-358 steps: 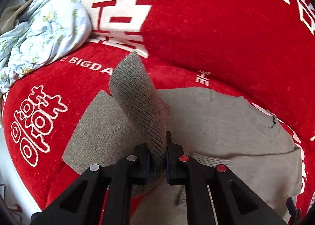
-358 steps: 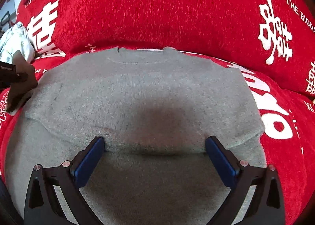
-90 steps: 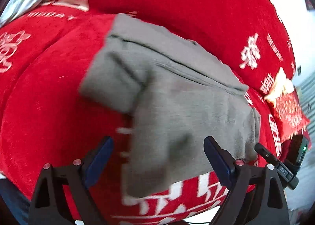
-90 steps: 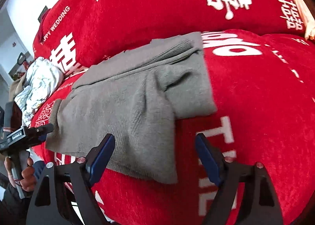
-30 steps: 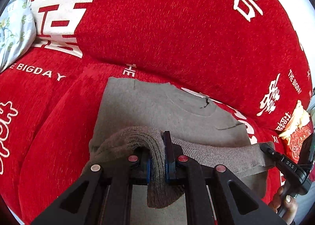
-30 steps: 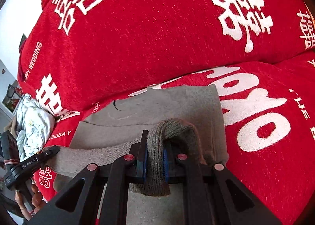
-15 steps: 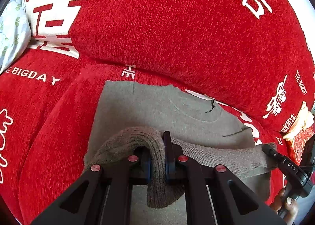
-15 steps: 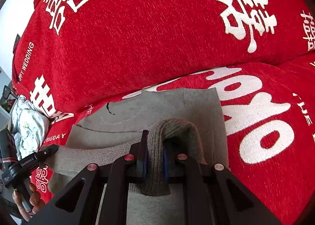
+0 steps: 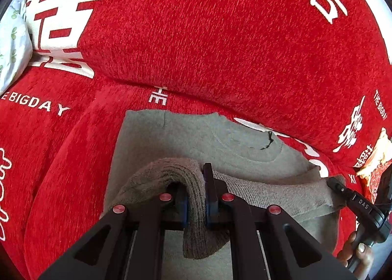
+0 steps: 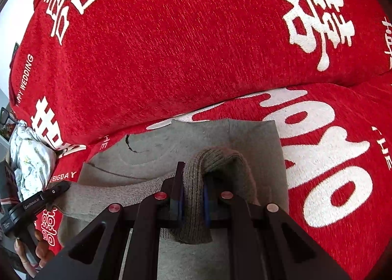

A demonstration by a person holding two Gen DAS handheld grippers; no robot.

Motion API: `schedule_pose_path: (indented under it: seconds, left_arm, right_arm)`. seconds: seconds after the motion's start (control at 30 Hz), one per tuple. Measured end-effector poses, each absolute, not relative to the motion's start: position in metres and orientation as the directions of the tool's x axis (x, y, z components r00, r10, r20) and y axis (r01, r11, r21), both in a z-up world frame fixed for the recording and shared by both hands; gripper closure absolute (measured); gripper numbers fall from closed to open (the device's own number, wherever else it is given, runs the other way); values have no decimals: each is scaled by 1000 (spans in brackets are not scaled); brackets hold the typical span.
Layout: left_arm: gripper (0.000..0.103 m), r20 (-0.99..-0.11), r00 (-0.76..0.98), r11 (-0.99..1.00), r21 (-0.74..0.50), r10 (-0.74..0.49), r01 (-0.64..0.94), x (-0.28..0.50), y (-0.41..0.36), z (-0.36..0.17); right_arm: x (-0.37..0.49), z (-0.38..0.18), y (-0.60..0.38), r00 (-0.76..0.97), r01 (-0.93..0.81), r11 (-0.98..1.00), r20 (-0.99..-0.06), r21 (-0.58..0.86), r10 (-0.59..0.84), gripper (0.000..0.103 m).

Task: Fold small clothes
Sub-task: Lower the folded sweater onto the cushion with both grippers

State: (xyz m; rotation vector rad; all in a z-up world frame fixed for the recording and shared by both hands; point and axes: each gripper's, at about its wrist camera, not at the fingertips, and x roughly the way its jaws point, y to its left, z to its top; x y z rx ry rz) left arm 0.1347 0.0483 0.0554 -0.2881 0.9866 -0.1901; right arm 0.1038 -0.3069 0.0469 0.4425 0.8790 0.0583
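Both tongs are closed on cloth. My left gripper (image 9: 196, 202), low in the middle of its frame, pinches one corner of the ribbed hem of the grey sweater (image 9: 196, 137), and my right gripper (image 10: 192, 200) pinches the other corner in the same way. The hem stretches between them as a raised band across the lower half of each view. The rest of the sweater lies flat on the red sofa cover (image 9: 220, 34), its neckline toward the upper middle, near the crease under the back cushion.

I judge that I am in the bottom-to-top fold: the hem is lifted and must go forward to the neckline. The next move calls for both hands to travel together at equal height, keep the band straight, lay it on the collar edge, and only then open the fingers.

Some things I cannot see. The black gripper bodies hide the lower part of the sweater, so I cannot tell how the sleeves lie or whether the layers under are smooth. A floral cloth (image 10: 31, 159) is cut off at the left edge, and a red packet (image 9: 374, 164) at the right edge is too partial to identify.
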Motion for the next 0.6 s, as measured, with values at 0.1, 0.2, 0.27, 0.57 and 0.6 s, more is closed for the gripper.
schedule_pose_path:
  seconds: [0.1, 0.2, 0.27, 0.57, 0.6]
  left_arm:
    - [92, -797, 534, 947, -321, -284, 24, 140, 48, 50]
    - [92, -799, 532, 948, -319, -282, 24, 144, 47, 47]
    - [92, -800, 532, 949, -313, -278, 27, 146, 45, 46]
    - [92, -812, 518, 954, -300, -268, 23, 158, 42, 38]
    - [92, -816, 514, 955, -296, -265, 22, 160, 41, 36]
  right_arm:
    - [111, 42, -307, 634, 134, 910, -739, 393, 226, 90]
    - [116, 39, -308, 629, 137, 910, -744, 391, 225, 90]
    - [119, 36, -309, 626, 138, 911, -747, 389, 224, 90]
    - [130, 26, -308, 607, 146, 916, -765, 375, 216, 90]
    - [131, 25, -307, 604, 147, 917, -768, 372, 214, 90]
